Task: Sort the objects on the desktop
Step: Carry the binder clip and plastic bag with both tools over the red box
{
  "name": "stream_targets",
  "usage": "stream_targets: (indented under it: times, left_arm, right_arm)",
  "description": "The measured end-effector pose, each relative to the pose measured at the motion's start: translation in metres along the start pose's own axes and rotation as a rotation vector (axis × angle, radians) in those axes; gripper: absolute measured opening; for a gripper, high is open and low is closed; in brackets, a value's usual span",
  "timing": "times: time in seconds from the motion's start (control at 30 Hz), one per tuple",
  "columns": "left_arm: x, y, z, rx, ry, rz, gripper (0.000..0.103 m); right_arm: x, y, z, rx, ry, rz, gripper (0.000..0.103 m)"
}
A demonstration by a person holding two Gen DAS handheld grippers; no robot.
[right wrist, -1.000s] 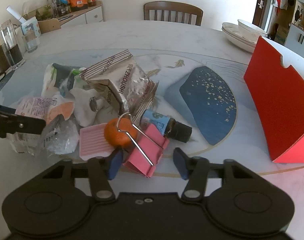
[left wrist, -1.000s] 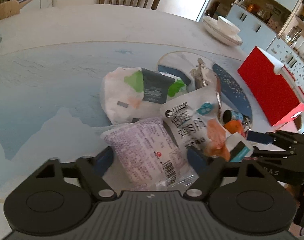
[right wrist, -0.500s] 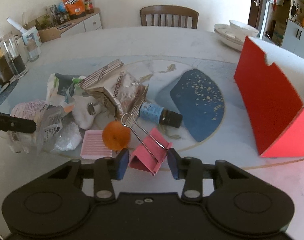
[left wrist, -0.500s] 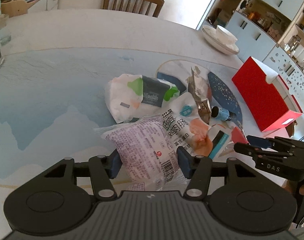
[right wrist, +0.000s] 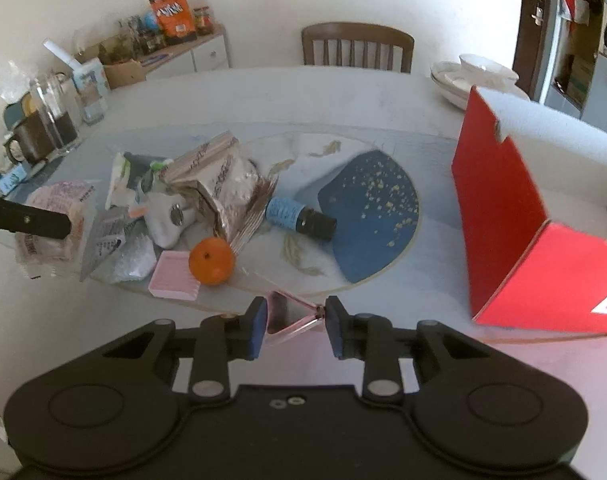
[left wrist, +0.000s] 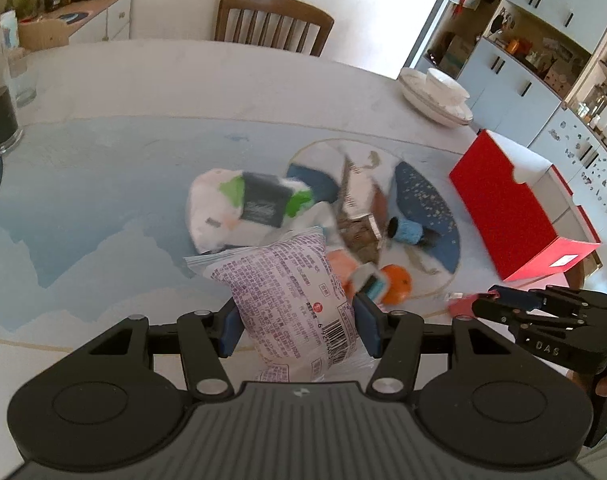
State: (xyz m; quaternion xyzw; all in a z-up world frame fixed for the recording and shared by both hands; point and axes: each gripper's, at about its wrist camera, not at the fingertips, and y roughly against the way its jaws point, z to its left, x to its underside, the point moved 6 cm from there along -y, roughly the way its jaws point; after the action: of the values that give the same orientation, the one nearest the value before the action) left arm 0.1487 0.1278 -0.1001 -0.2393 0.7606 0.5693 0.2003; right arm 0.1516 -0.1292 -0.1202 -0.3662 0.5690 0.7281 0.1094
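Note:
My left gripper (left wrist: 295,324) is shut on a clear snack bag with purple print (left wrist: 291,284) and holds it above the table. My right gripper (right wrist: 293,326) is shut on a pink binder clip (right wrist: 289,318), lifted off the table; it also shows in the left wrist view (left wrist: 461,304). On the table lie an orange (right wrist: 211,261), a pink pad (right wrist: 171,276), a blue-labelled bottle (right wrist: 299,218), a silver foil bag (right wrist: 219,184) and a white-green packet (left wrist: 239,204). An open red box (right wrist: 511,216) stands at the right.
A stack of white dishes (left wrist: 435,94) sits at the far right of the table. Glass cups and a dark mug (right wrist: 43,128) stand at the left. A wooden chair (right wrist: 357,46) is behind the table. Cabinets (left wrist: 543,60) stand at the right.
Both grippers closed on their items and lifted back: the left took the purple-print bag out of the pile, the right took the pink clip away from the orange.

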Motion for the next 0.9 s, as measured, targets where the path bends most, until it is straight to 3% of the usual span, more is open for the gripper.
stream_targets:
  times: [0.2, 0.57, 0.9]
  left_arm:
    - [-0.006, 0.003, -0.029, 0.018, -0.008, -0.013, 0.056]
    - [-0.027, -0.002, -0.096, 0.092, -0.081, -0.003, 0.056]
    - [-0.059, -0.018, -0.172, 0.173, -0.187, -0.012, 0.056]
  right_arm:
    - [-0.006, 0.012, -0.016, -0.025, 0.021, -0.002, 0.03]
    - [-0.045, 0.067, -0.057, -0.062, -0.003, -0.087, 0.03]
    - [-0.083, 0.102, -0.119, -0.053, -0.062, -0.151, 0.03]
